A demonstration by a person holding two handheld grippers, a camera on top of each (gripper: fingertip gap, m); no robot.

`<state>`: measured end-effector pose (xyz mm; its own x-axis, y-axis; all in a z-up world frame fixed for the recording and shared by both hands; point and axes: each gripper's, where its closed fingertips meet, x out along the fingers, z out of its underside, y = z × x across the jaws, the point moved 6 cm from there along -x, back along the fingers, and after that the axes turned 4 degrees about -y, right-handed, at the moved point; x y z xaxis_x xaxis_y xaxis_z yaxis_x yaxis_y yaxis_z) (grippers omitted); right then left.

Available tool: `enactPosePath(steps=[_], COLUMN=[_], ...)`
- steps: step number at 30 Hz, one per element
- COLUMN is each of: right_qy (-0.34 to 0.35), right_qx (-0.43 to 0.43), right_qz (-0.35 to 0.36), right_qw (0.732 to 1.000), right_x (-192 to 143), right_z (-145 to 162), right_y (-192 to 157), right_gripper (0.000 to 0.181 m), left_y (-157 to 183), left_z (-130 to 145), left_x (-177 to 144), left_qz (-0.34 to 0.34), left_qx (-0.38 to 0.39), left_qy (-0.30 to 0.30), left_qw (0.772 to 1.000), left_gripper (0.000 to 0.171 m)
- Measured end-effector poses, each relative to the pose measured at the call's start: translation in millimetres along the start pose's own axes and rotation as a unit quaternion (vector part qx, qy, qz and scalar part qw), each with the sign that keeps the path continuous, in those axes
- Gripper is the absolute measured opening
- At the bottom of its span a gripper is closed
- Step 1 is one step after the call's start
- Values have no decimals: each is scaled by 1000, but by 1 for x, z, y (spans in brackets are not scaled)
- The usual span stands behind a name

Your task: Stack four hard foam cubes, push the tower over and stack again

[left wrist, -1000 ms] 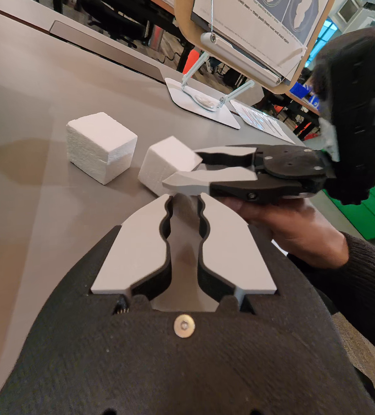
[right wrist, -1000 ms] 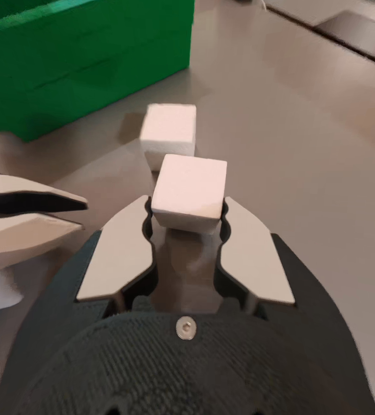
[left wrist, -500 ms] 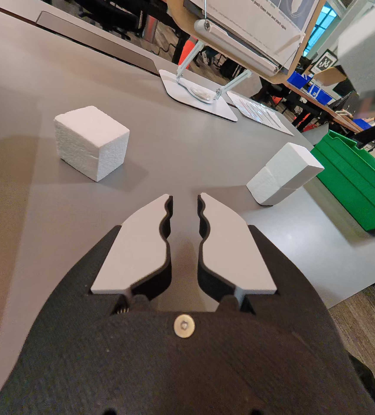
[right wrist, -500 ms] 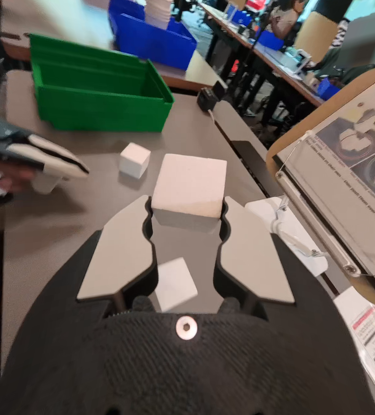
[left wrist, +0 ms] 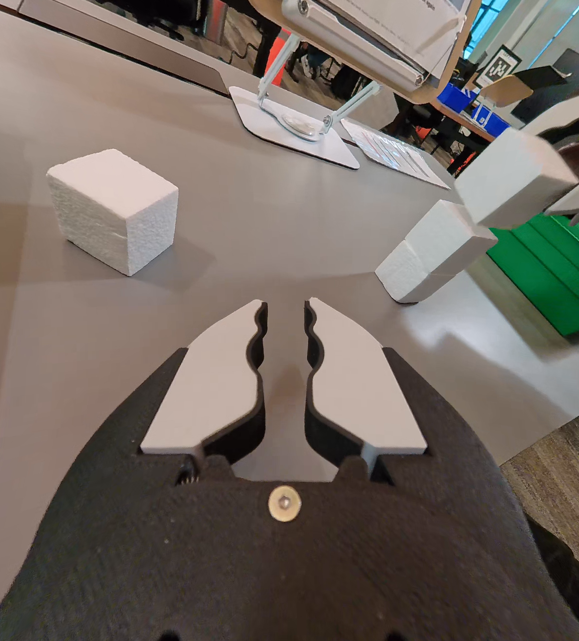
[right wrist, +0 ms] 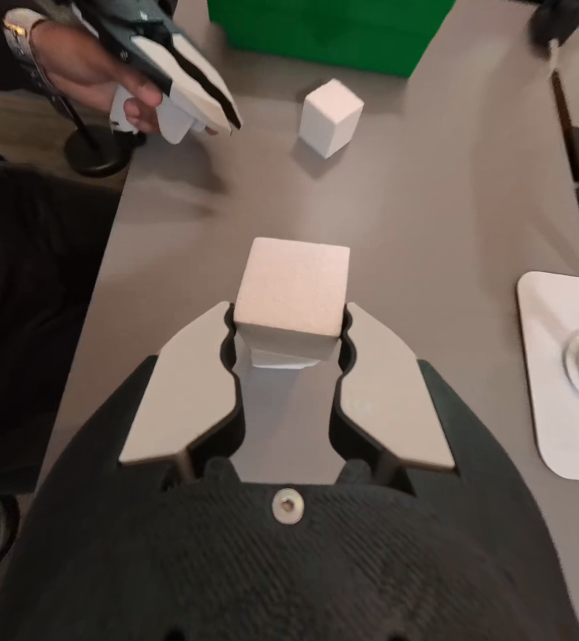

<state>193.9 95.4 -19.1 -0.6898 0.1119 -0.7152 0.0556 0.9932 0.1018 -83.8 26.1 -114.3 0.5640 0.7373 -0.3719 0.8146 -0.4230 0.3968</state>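
Gripping a grainy white foam cube (right wrist: 291, 295) between grey contoured fingers, the right gripper (right wrist: 289, 324) hovers above two stacked foam blocks (left wrist: 433, 253); the left gripper (left wrist: 284, 305) hangs empty, slightly parted, over the smooth grey table (left wrist: 246, 215).

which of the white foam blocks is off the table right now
The foam cube clamped in the right claw, above the two-block stack. The lone cube rests on the table.

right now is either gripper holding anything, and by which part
The right gripper holds a white foam cube, its jaws pinching two opposite side faces near the cube's lower edge. The left gripper holds nothing, its jaws slightly apart.
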Motion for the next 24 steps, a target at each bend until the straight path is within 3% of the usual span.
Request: enactPosePath(steps=[14, 24], right_qy=[71, 60], right_qx=[3, -1], right_qz=[-78, -84], right_qw=[994, 995], right_x=[-5, 4], right_z=[-3, 8], right_y=[6, 9], right_gripper=[58, 58], left_y=[6, 7], left_z=[4, 6], left_x=[4, 5], left_qz=[23, 27], left_qx=[-4, 1], left_qy=[-17, -22], left_qw=[1000, 999], left_gripper=[21, 21])
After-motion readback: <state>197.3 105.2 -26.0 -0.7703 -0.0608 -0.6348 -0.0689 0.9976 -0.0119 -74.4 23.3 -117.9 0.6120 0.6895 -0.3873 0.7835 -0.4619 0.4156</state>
